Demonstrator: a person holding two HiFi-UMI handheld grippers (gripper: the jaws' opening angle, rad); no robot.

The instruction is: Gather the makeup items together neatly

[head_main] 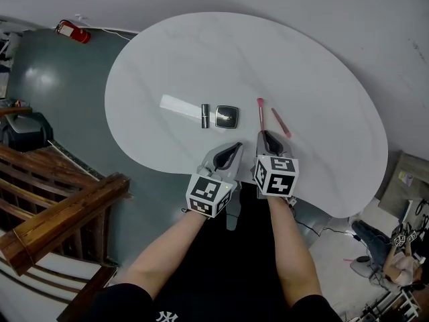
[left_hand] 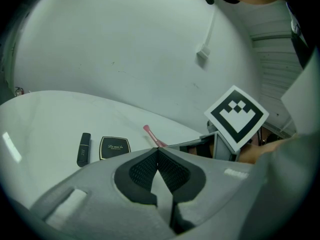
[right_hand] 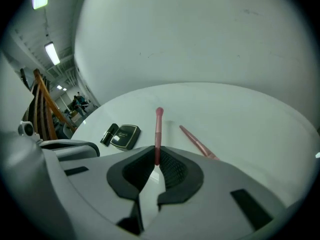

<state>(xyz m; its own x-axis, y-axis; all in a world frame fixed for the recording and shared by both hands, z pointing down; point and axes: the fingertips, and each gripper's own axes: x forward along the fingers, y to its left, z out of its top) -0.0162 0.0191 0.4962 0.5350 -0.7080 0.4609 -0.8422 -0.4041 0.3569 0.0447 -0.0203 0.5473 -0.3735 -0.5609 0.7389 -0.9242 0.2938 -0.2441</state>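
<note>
White, rounded table (head_main: 201,59) fills the view over a grey-green floor (head_main: 60,86). Your right gripper (head_main: 267,134) is clenched on the handle of 1 pink makeup brush (head_main: 260,113), whose head points away from you. 1 pink pencil (head_main: 280,122) lies just right of it. Left of the brush, 1 black compact (head_main: 226,116) sits just beside 1 black lipstick (head_main: 205,115). Your left gripper (head_main: 234,146) is at the near edge, jaws pressed together on nothing.

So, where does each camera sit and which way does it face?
Head view: on the head, facing steeply down at the white table; both forearms, both grippers show.
Left gripper view: on the left gripper, facing across the table; closed fingers show.
Right gripper view: on the right gripper; fingers clamp the pink brush.
Shared: both see the black compact.
</note>
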